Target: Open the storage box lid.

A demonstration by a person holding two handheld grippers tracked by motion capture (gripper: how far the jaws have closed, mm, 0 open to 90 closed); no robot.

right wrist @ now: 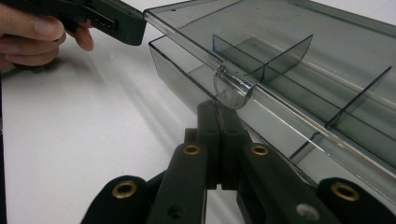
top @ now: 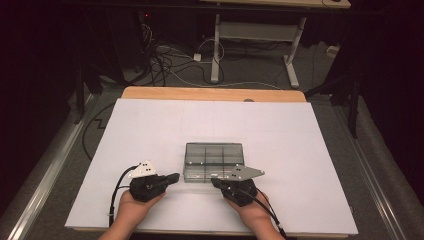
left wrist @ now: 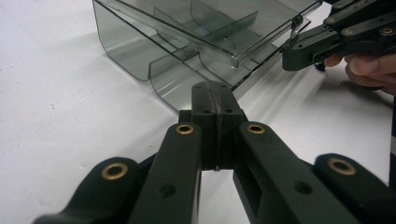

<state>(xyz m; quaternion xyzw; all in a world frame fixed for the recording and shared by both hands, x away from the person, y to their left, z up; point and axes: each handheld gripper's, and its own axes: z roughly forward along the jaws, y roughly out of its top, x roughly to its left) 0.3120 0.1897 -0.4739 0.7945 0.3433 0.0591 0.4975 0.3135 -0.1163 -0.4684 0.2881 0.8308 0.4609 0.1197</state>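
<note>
The smoky plastic compartment box sits mid-counter, and both closed, empty tools, left tool and right tool, press at its near corners, seemingly to nudge under its lid latch and pry it open

A compartment box is lying on the table, just below frame centre. The left gripper is being held at its lower left corner, the right gripper at its lower edge.
</note>
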